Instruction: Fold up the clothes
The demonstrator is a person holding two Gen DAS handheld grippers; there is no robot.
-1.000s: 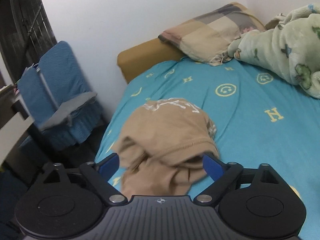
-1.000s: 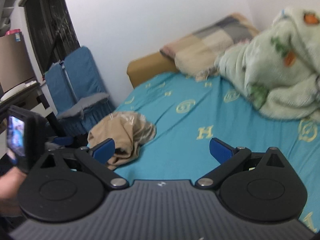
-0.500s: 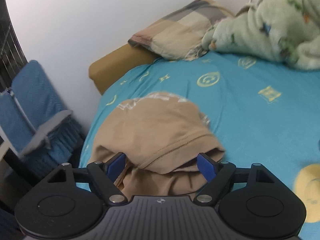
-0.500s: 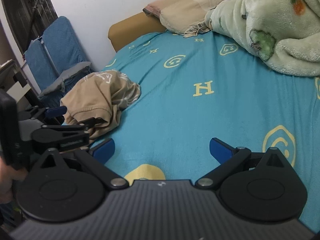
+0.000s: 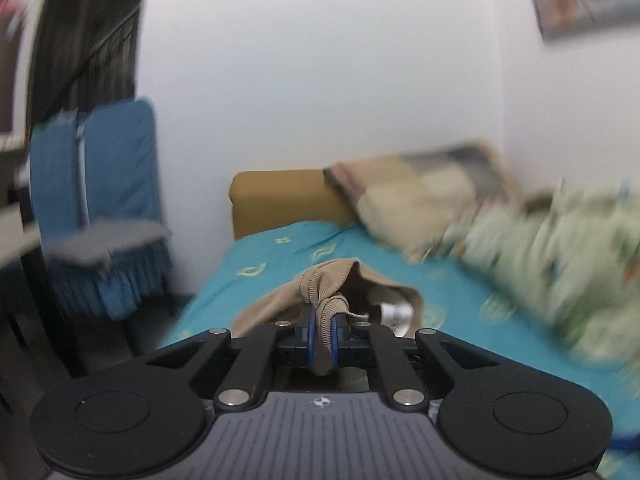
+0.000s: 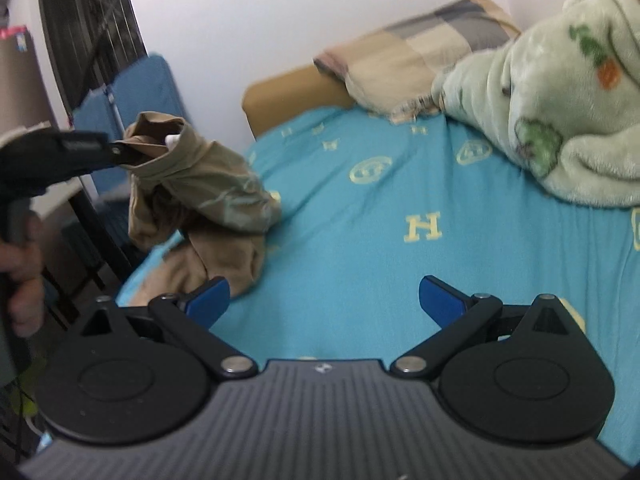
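Cloth is pinched in the left gripper (image 5: pixel 322 334). Its two blue pads are closing on a ribbed edge of the tan garment (image 6: pixel 200 184), and the fabric sits right between them. In the right wrist view, that gripper (image 6: pixel 120 152) holds one end of the garment up off the bed, while the rest hangs down in a crumpled heap and touches the blue sheet (image 6: pixel 400 184) near the bed's left edge. A small white bit shows inside the lifted part; it may be a label, but the blur makes it hard to tell. A hand (image 6: pixel 22 276) grips the handle at the far left.

The right gripper (image 6: pixel 324 300) has its blue fingers wide apart, with nothing between them. It hangs over bare sheet, just beside the low end of the garment.

Farther back, a green fluffy blanket (image 6: pixel 560 112) lies piled on the right side of the bed. A checked pillow (image 6: pixel 412 52) leans on the yellow-brown headboard (image 6: pixel 288 100). A blue chair (image 5: pixel 104 208) stands beside the bed on the left.
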